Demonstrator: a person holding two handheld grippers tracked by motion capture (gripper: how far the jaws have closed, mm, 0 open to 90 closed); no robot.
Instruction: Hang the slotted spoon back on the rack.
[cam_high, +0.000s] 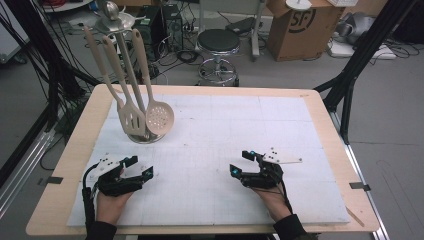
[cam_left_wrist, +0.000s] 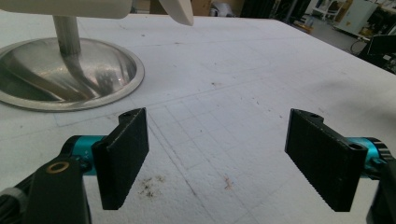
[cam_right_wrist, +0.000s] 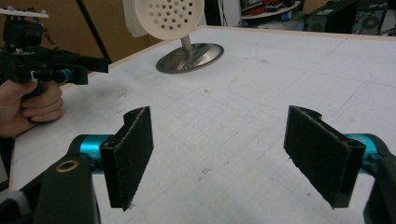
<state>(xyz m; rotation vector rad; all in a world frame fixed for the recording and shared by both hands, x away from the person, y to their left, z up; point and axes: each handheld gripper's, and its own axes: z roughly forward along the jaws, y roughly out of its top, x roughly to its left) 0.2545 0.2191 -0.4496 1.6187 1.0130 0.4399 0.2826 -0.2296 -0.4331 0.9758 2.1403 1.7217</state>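
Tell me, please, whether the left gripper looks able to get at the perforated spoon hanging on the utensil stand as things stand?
Probably yes. The left gripper is open and empty, and only bare mat lies between it and the perforated spoon on the utensil stand.

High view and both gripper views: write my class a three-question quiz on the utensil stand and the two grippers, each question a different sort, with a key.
1. True or false: the left gripper holds the cream perforated round skimmer.
2. How many cream plastic utensils hang on the shiny steel stand with the round base? A) two B) three C) five
3. Fill in: both grippers, including the right gripper, have their fingers ____.

Key
1. False: it rests on the white table mat, apart from the stand.
2. B: two slotted turners and the skimmer.
3. Open, with nothing between them.
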